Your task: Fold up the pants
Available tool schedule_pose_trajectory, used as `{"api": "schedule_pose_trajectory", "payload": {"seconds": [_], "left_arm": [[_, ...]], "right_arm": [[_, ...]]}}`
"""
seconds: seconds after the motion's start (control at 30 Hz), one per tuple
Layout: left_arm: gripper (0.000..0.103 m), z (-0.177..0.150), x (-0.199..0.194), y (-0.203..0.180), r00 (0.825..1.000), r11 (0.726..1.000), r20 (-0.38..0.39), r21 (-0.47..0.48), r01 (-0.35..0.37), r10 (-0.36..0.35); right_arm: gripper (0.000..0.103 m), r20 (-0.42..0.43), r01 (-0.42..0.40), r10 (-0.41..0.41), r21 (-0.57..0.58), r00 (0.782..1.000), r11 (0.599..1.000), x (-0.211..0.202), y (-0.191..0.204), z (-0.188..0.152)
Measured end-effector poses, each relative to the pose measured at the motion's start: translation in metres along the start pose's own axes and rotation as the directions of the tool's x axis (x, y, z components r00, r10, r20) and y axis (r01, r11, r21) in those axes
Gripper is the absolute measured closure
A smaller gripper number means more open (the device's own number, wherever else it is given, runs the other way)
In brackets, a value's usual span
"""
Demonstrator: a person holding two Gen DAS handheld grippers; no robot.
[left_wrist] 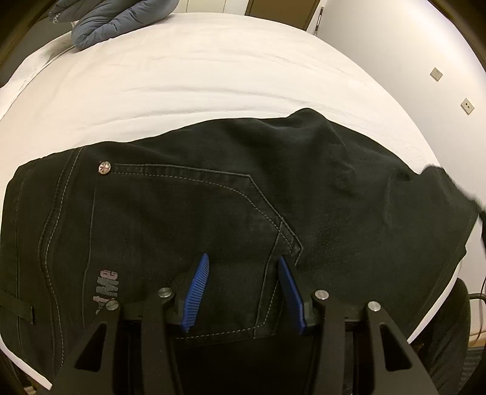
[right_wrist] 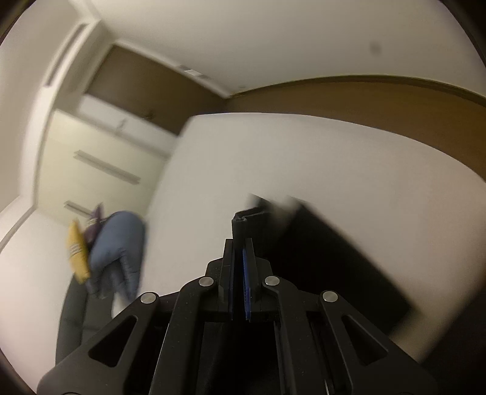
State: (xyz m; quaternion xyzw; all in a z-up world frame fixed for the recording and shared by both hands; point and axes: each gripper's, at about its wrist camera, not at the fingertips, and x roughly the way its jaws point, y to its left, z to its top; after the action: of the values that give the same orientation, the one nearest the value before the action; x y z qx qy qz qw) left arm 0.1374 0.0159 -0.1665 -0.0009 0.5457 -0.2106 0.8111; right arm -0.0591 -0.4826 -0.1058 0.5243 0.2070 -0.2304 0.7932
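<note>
Black pants (left_wrist: 212,206) lie on the white bed (left_wrist: 182,76), seat side up, with a back pocket and a metal rivet showing. My left gripper (left_wrist: 244,261) is open just above the pocket's edge, holding nothing. In the right wrist view my right gripper (right_wrist: 240,243) is shut on a folded hem of the black pants (right_wrist: 319,258) and holds it lifted above the bed (right_wrist: 303,158). That view is blurred by motion.
A blue padded jacket (left_wrist: 115,21) lies at the bed's far left corner; it also shows in the right wrist view (right_wrist: 118,252), next to a yellow item (right_wrist: 77,255). A white wall with sockets (left_wrist: 395,60) runs on the right. Cupboards (right_wrist: 100,158) stand beyond the bed.
</note>
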Motion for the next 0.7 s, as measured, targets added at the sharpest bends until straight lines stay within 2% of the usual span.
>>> {"api": "schedule_pose_trajectory", "payload": {"seconds": [0.17,0.43,0.53,0.6,0.7], "left_arm": [[0.052,0.003,0.000,-0.002,1.000,1.000,-0.016,0.010,-0.009,0.009],[0.048,0.014,0.001,-0.009,1.000,1.000,-0.020,-0.008,-0.021,0.021],[0.037,0.016,0.004,-0.015,1.000,1.000,-0.018,0.005,-0.021,0.021],[0.027,0.017,0.009,-0.024,0.999,0.999,-0.017,0.031,-0.035,0.036],[0.019,0.021,0.016,-0.031,0.998,0.997,-0.020,0.051,-0.051,0.052]], "right_arm": [[0.100,-0.033,0.085,-0.081,0.157,0.996,0.984,-0.016,-0.066,-0.034],[0.100,-0.010,0.074,-0.073,0.180,0.997,0.981,-0.020,-0.079,-0.045],[0.100,-0.014,0.071,-0.069,0.168,0.998,0.983,-0.021,-0.078,-0.046],[0.099,-0.047,0.073,-0.066,0.169,0.997,0.983,-0.029,-0.107,-0.040],[0.098,-0.069,0.041,-0.030,0.173,0.997,0.984,-0.032,-0.119,-0.041]]}}
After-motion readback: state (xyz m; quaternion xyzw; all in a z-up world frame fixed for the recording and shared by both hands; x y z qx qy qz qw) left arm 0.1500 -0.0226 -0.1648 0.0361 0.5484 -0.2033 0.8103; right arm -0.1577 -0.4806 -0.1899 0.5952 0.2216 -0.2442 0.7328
